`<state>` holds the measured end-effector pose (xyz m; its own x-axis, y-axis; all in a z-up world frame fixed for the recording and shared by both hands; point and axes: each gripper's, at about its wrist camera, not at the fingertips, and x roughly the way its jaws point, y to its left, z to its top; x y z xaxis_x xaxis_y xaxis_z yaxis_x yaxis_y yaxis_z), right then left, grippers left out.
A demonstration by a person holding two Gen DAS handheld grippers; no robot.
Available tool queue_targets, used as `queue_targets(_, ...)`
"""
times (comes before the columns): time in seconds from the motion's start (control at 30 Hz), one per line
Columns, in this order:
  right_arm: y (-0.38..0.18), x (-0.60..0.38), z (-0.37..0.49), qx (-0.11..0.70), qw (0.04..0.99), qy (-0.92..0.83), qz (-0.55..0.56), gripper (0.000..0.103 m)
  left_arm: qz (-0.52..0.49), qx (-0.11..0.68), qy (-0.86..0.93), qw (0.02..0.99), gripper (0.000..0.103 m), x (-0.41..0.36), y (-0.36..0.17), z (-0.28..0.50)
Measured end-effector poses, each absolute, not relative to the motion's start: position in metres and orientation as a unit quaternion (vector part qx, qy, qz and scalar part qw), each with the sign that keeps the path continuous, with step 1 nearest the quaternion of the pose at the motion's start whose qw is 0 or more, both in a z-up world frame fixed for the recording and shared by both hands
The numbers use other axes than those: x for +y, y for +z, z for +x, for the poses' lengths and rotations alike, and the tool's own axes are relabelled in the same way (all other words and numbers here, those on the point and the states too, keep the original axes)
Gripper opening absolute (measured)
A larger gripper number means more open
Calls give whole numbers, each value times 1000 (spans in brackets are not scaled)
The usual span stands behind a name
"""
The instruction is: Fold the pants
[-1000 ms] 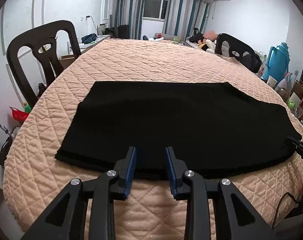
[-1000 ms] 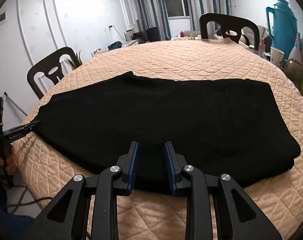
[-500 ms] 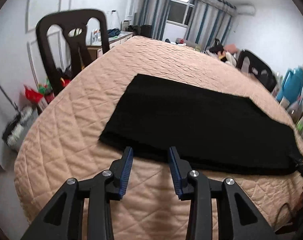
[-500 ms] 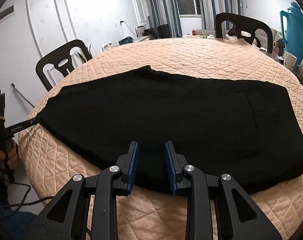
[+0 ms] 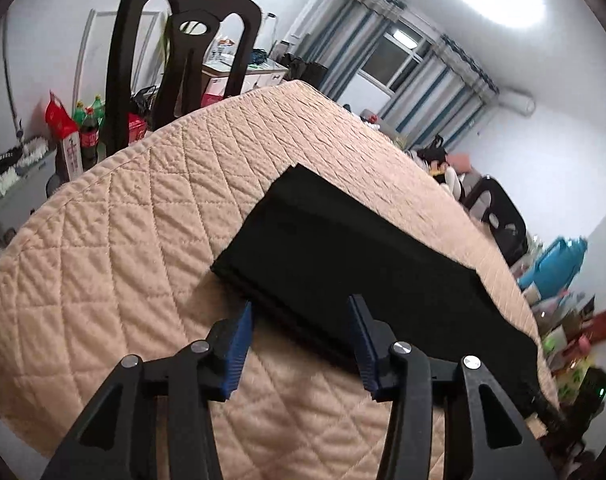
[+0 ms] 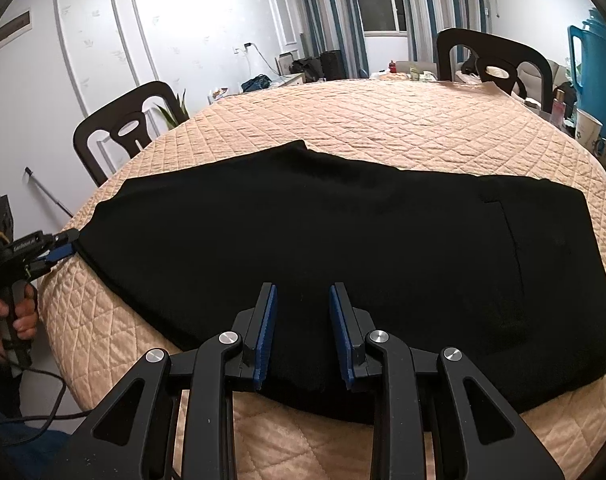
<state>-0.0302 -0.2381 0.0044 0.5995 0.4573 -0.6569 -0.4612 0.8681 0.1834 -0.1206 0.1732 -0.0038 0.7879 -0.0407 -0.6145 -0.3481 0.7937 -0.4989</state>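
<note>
Black pants (image 6: 343,240) spread flat on a round worktop (image 6: 383,120) under a peach quilted cover, directly ahead of both grippers. Left hand-held gripper (image 5: 301,312) spread wide, fingers straddling the near edge at the pants' (image 5: 363,264) leg end. Right hand-held gripper (image 6: 303,300) parted, empty, low over the near edge mid-length.
</note>
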Motion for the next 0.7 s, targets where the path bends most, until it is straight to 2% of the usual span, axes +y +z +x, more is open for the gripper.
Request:
queue_targets(0.23, 4, -240, -27, 367, 895, 253, 5, 28, -292, 309, 95, 900, 47, 170, -3, -101)
queue_targets(0.37, 6, -241, -26, 363, 896, 255, 10, 28, -280, 322, 106, 898, 18, 171, -4, -86)
queue_targets(0.43, 6, -243, -26, 362, 897, 254, 13, 28, -284, 324, 90, 898, 7, 170, 0, -83)
queue_targets(0.7, 9, -258, -28, 353, 899, 255, 42, 28, -229, 300, -6, 926, 7, 117, 46, -59)
